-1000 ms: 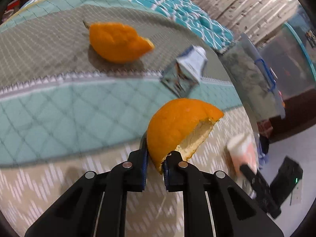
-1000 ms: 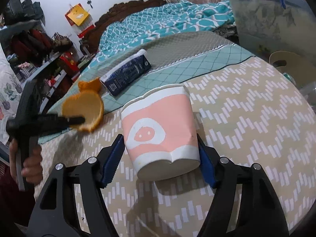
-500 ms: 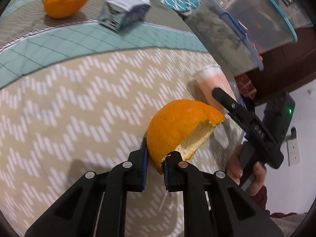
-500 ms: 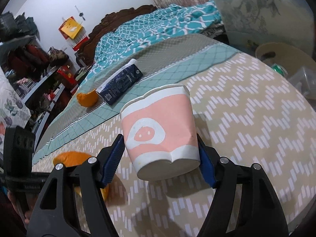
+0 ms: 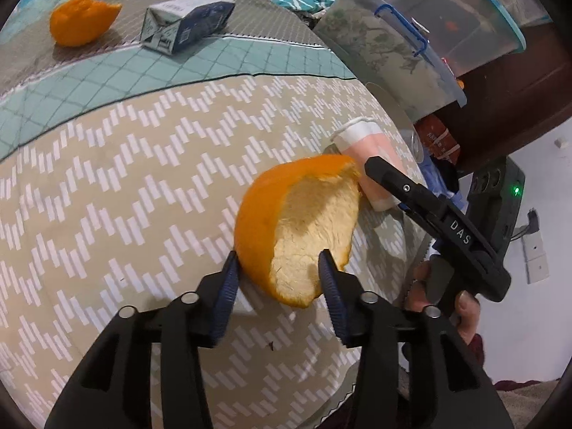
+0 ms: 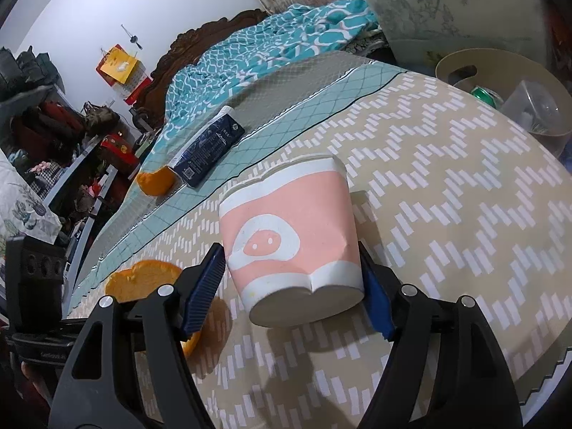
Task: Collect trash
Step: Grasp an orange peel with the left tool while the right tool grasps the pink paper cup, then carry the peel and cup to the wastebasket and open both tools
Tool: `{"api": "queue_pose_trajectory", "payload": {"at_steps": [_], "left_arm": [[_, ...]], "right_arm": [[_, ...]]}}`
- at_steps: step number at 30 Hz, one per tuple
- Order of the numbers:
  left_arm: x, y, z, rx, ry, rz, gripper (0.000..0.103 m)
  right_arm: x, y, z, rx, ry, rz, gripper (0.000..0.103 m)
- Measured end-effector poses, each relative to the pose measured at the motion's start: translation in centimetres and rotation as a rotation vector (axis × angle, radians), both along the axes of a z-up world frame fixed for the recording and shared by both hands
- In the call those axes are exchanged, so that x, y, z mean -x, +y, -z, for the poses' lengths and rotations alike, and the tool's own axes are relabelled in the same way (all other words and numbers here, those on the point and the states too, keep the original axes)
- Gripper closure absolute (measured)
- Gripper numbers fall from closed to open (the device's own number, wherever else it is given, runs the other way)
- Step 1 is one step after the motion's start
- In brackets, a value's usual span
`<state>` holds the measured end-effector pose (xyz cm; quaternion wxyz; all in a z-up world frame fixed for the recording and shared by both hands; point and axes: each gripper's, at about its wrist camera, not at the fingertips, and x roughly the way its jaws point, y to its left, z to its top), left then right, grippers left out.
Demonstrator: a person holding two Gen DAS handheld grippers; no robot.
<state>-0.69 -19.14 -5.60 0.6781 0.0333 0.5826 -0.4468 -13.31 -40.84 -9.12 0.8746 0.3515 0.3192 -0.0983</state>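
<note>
Trash on bed [image 5: 107, 186]: big orange peel [image 5: 296, 228] sits btwn pads of left claw [image 5: 279, 268], whose jaws are opening, gap visible both sides, peel not pinched. Pink paper cup [image 6: 289, 236], crumpled, lies on its side w/ right claw [image 6: 291, 289] around it; jaws opening, wide, pads right at cup's sides, can't tell if they press. In left wrist view, cup lies just beyond peel nr bed edge. Second orange peel [image 5: 82, 21] & blue carton [image 5: 186, 21] farther up bed, near each other. Beige bin [image 6: 500, 71] w/ green can [image 6: 486, 94] past bed edge.
</note>
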Motion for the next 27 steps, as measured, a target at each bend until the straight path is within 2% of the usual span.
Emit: {"api": "queue_pose_trajectory", "payload": {"at_steps": [5, 6, 7, 8, 9, 11, 12, 14, 22, 27], "left_arm": [[0.1, -0.5, 0.0, -0.006, -0.013, 0.006, 0.056], [0.0, -0.5, 0.0, -0.006, -0.013, 0.003, 0.056], [-0.2, -0.3, 0.1, -0.004, -0.014, 0.001, 0.059], [-0.2, -0.4, 0.1, -0.007, -0.019, -0.002, 0.061], [-0.3, -0.6, 0.3, -0.025, -0.034, -0.004, 0.073], [-0.6, -0.8, 0.4, -0.041, -0.054, -0.008, 0.086], [-1.0, -1.0, 0.6, -0.040, -0.037, -0.008, 0.092], [-1.7, -1.4, 0.7, -0.014, 0.024, -0.010, 0.093], [-1.6, -5.3, -0.3, -0.004, 0.019, 0.047, 0.094], [-2.1, -9.3, -1.3, 0.020, 0.042, 0.089, 0.094]], "right_arm": [[-0.1, 0.1, 0.0, -0.001, -0.001, 0.000, 0.030], [-0.2, 0.1, 0.0, 0.000, -0.004, -0.009, 0.035], [-0.3, 0.2, 0.1, -0.004, -0.004, -0.020, 0.052], [-0.2, 0.2, 0.0, -0.006, -0.011, -0.021, 0.051], [-0.2, 0.1, 0.0, -0.002, -0.016, -0.020, 0.054], [-0.2, 0.1, -0.2, 0.001, -0.025, -0.017, 0.057], [-0.1, -0.1, -0.2, -0.003, -0.032, -0.013, 0.060], [0.2, -0.5, -0.2, -0.016, -0.044, -0.004, 0.063], [2.2, -4.3, 0.1, -0.121, -0.101, 0.069, 0.064], [3.7, -8.0, -0.6, -0.119, -0.135, 0.144, 0.064]]}}
